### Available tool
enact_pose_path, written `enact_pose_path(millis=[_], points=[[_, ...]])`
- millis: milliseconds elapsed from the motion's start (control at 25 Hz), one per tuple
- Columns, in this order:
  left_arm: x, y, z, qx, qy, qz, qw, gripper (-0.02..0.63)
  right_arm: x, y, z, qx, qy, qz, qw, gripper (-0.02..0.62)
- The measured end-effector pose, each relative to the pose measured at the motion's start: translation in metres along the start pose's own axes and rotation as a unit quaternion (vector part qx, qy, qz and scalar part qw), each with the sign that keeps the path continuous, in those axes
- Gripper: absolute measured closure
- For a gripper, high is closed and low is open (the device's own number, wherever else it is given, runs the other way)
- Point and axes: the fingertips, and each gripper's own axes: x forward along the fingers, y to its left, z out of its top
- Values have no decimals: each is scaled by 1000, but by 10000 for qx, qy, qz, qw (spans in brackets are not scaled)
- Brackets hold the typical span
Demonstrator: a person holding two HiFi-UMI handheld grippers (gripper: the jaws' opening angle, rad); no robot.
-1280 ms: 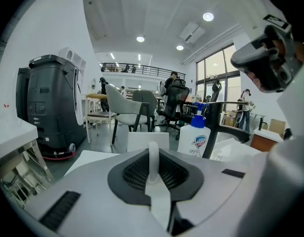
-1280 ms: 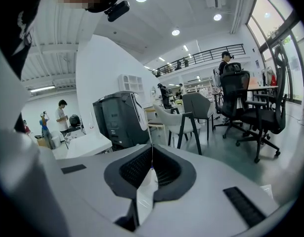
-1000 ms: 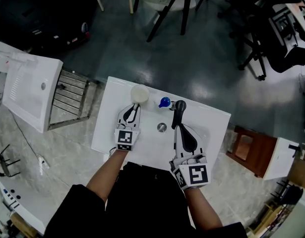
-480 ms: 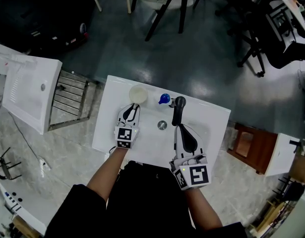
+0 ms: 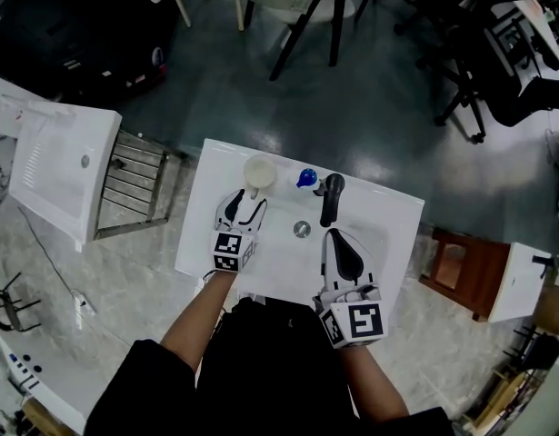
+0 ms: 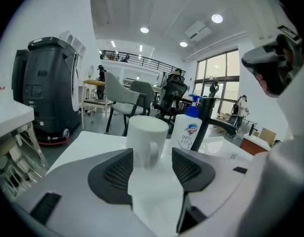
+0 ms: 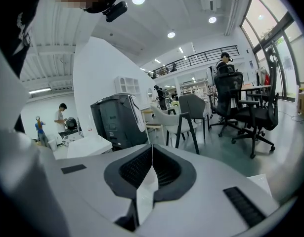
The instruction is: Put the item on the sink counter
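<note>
Left hand-held gripper (image 5: 245, 200) rests low on the white sink surface (image 5: 199, 234), and its jaws have just been opening: they now stand wide apart, pads clear of the white mug (image 5: 259, 171). From the head view the mug is only a round rim at 12 o'clock of this hand-held gripper, upright on the surface. The left gripper view adds what that hides: the mug (image 6: 144, 137) turns its handle toward the left hand-held gripper (image 6: 152, 157), in the gap at the jaw tips. A blue-capped bottle (image 6: 187, 130) and black faucet (image 6: 203, 122) stand at the mug's 3 o'clock. The right hand-held gripper (image 7: 152, 149) has its jaws together, empty, facing chairs; in the head view it (image 5: 338, 239) lies at the faucet's 6 o'clock.
</note>
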Motion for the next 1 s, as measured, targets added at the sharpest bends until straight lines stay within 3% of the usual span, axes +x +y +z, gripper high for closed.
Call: enact_pose_path(millis=[160,400,640,1000], points=[[-23,1,15,-414,-216,23,9989,362,-13,4,4,-59,-82,-30,9999,565],[-65,-11,38,-450,-505,-47,9977,362,-43,11,1,-2,-142,-315,9994,565],[-117,-41,56,-613,-719,-247,9952,362,-65,32,-1,-308,-212,-366,9986,565],[-210,-107,77,-83,-941,-952,9910,362,-106,83,11,-305,-560,-574,9963,565]])
